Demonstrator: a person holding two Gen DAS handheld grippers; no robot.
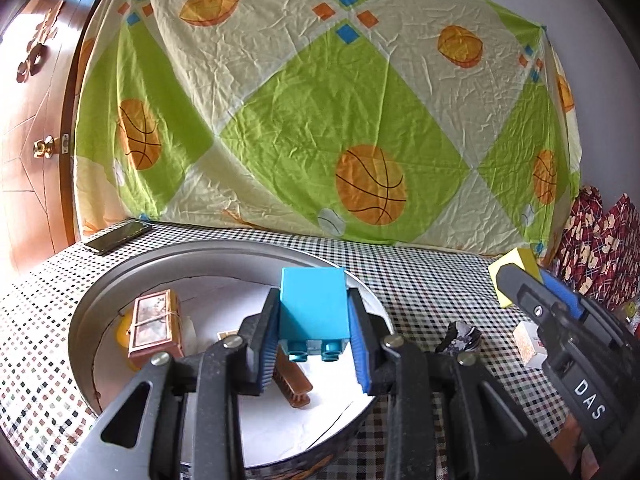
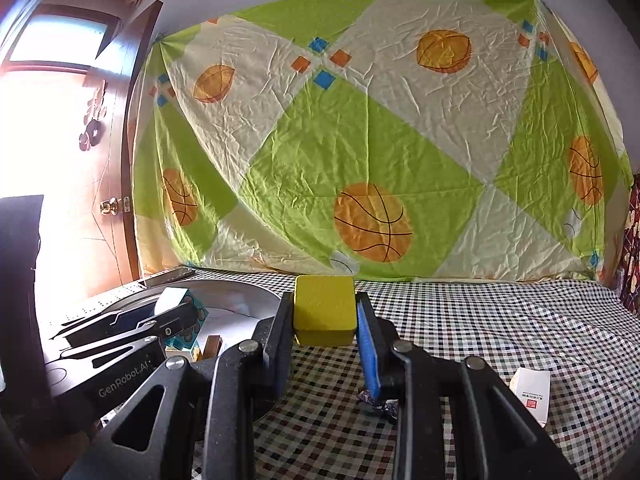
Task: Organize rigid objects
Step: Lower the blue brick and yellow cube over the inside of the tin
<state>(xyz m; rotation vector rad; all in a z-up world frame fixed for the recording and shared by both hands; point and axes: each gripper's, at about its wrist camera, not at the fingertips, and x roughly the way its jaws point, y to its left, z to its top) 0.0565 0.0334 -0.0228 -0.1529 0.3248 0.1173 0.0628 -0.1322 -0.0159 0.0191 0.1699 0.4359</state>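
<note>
Left wrist: blue block point(image 1: 313, 307) clamped btwn left fingers point(image 1: 266, 344) over tray point(image 1: 86, 312); right fingers point(image 2: 366, 344) grip yellow block point(image 2: 325, 310).

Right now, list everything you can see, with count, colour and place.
toy brick: one, blue, held over the tray
foam block: one, yellow, held over the table
tray: one, round grey metal, table's left
patterned box: one, brown, in the tray
comb: one, brown, in the tray
phone: one, dark, behind the tray
small carton: one, white, table's right
wrapped item: one, dark, beside the tray
left tongs: shut on the brick
right tongs: shut on the foam block
</note>
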